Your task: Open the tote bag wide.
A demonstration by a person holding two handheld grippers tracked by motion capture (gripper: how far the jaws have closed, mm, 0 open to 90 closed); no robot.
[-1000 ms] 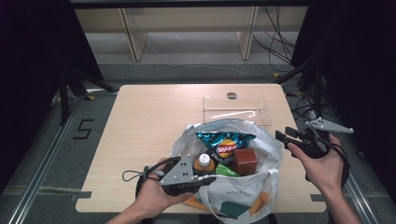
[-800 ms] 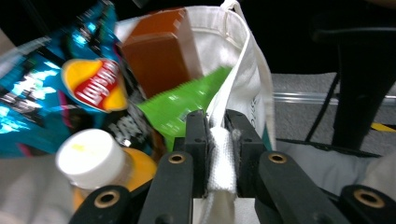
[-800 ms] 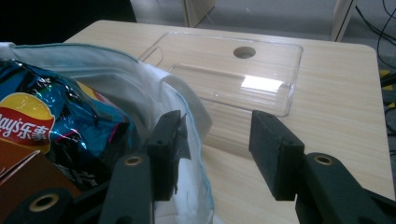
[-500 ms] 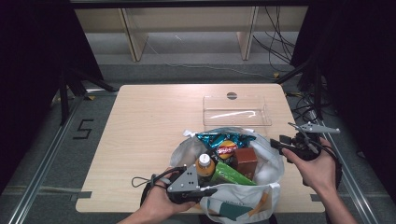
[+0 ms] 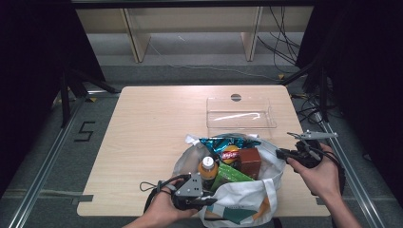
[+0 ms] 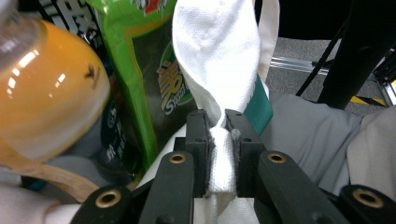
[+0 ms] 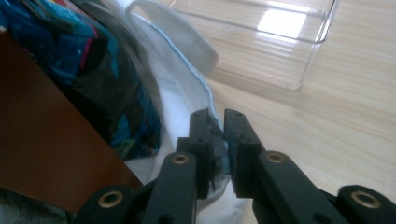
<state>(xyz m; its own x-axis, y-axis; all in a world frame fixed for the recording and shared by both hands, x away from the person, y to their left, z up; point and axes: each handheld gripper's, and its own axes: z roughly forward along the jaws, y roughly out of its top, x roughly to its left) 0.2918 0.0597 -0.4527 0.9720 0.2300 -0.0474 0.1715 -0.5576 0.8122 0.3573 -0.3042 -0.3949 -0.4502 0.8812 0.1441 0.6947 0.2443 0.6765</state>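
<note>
Since the earlier frames the left tongs (image 5: 205, 202) have sunk toward the lower edge of the high view, and the jaws of the right tongs (image 5: 281, 153) have just been closing, with the bag's hem between them.

Tote bag (image 5: 247, 202), white cloth: lower centre of the high view, mouth up, stretched between both tongs; long axis across the frame. Left tongs clamped on its near-left rim; right tongs narrow, pinching its right rim. Both hands equally near; any spreading or lifting turns on this two-sided hold.

Clear tray (image 5: 240, 113): just above the bag, apart from it, empty.

Contents, upright or leaning: blue snack packet (image 5: 228, 142), green packet (image 5: 229, 175), brown box (image 5: 250, 161), orange bottle (image 5: 207, 168).

Counter (image 5: 147, 133): bare wood left of the bag; nothing blocks either tongs.
</note>
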